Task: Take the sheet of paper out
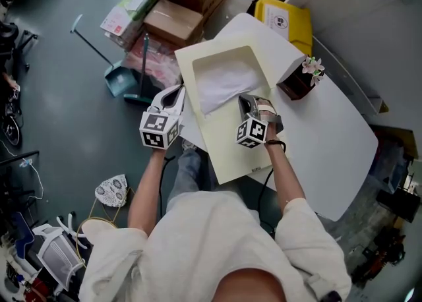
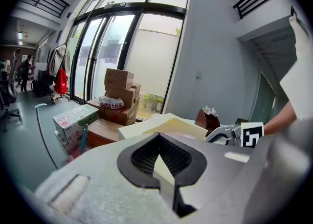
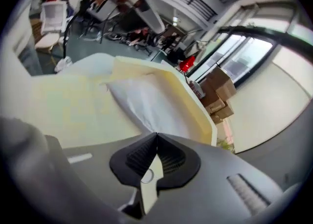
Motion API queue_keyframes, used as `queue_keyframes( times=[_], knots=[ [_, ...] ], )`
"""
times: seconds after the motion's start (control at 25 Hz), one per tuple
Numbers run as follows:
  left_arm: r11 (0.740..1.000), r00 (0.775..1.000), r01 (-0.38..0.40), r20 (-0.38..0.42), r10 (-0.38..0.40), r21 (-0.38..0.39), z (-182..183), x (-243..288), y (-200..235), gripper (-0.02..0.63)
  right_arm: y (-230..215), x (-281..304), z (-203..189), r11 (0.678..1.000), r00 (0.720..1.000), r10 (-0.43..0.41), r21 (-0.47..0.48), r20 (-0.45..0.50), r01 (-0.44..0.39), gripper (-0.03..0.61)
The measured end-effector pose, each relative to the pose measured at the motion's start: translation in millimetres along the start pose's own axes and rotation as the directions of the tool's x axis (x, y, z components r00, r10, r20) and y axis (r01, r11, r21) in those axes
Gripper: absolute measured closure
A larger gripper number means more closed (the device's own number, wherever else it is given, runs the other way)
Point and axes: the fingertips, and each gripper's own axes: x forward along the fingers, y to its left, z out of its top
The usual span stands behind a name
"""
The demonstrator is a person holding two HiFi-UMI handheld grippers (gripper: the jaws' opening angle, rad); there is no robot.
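Grey floor (image 1: 59,96) all round, white bench (image 1: 330,136) in the middle carrying the cream folder (image 1: 227,152), which we use as reference. Its upper half has a big cut-out window. The sheet of paper (image 1: 221,83) sits inside that window, white and slightly crumpled, with its lower right corner reaching the window's edge. Not out yet.

Left gripper (image 1: 178,93) is at the folder's left edge, level with the window. Its own view shows the jaws closed, with a cream strip of the folder's edge clamped between the pads.

Right gripper (image 1: 246,101) is on top of the folder at the window's lower right corner, pointing steeply down. Jaws are closed together. The tips sit right at the sheet's corner, and we can't tell if any paper is pinched.

Just right of the folder: a small brown box with flowers (image 1: 300,80). Beyond the folder's far end: a yellow bin (image 1: 287,20). Up-left of the folder, on the floor: cardboard boxes (image 1: 188,4) and a dustpan (image 1: 122,76).
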Motion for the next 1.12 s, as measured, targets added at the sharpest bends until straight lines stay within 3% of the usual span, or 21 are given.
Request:
queue_keyframes(
  times=[0.12, 0.24, 0.48, 0.64, 0.76, 1.0, 1.12],
  knots=[
    [1.0, 1.0, -0.001, -0.008, 0.001, -0.004, -5, -2, 2, 0.614, 8, 6, -1, 0.986, 0.999, -0.027, -0.166, -0.026, 0.022, 0.577],
    [1.0, 1.0, -0.002, -0.014, 0.002, -0.007, -8, -3, 4, 0.612, 10, 11, -2, 0.983, 0.999, -0.031, -0.185, -0.04, 0.023, 0.564],
    [1.0, 1.0, -0.01, -0.011, 0.01, -0.009, -7, -6, 6, 0.612, 6, 27, -10, 0.969, 0.996, -0.059, -0.243, -0.066, 0.041, 0.427],
    [1.0, 1.0, -0.023, -0.016, 0.023, -0.008, -8, -10, 10, 0.613, -4, 35, -8, 0.963, 0.994, -0.092, -0.258, -0.06, 0.073, 0.425],
    [0.999, 0.999, -0.033, -0.018, 0.033, -0.007, -8, -12, 11, 0.613, -6, 41, -6, 0.962, 0.995, -0.081, -0.266, -0.053, 0.064, 0.451],
    [0.999, 0.999, -0.041, -0.023, 0.041, -0.01, -10, -17, 12, 0.613, 8, 48, -5, 0.963, 0.998, -0.041, -0.267, -0.055, 0.025, 0.589],
    [0.999, 0.999, -0.043, -0.022, 0.042, -0.01, -8, -19, 14, 0.613, 8, 49, -4, 0.97, 0.998, -0.027, -0.243, -0.058, 0.013, 0.594]
  ],
)
